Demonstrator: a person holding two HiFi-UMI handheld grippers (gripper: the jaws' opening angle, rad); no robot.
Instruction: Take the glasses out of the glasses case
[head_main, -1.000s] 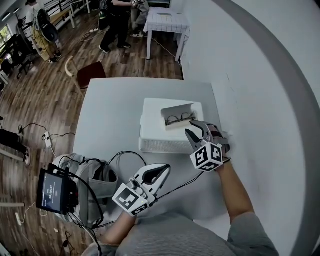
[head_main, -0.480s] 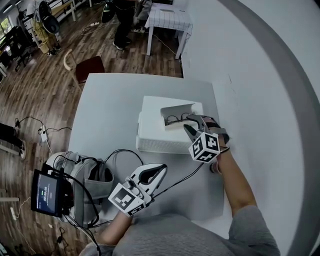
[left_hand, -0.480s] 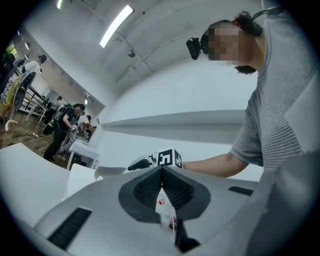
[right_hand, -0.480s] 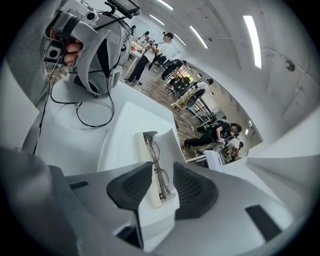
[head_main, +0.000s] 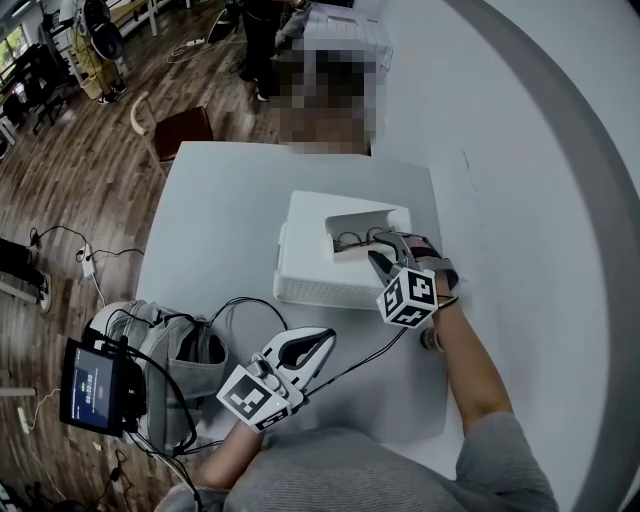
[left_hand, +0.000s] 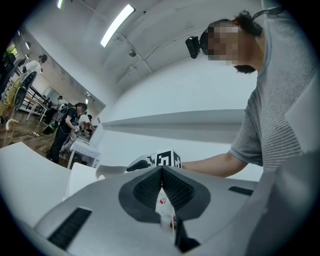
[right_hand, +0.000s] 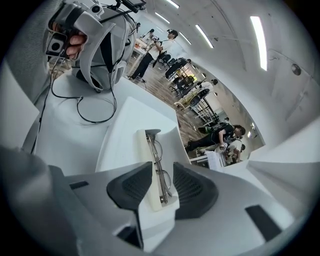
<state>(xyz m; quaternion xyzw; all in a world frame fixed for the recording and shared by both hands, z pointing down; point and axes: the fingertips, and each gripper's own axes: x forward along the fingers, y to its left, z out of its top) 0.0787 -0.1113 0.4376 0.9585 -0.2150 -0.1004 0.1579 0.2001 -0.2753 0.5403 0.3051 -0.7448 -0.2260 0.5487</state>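
The right gripper (head_main: 384, 251) is sinking, jaws apart around thin wire-framed glasses (right_hand: 155, 150) in the open white case (head_main: 356, 221). The left gripper (head_main: 322, 342) is staying closed

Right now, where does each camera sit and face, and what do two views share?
Head view: on the person's head, steeply down at table and open case; right forearm, left tongs, right tongs show.
Left gripper view: on shut left tongs, facing the wall; chest, right arm show.
Right gripper view: on open right tongs, down at the glasses; only tongs show.
Shared: head and right gripper views show the glasses.
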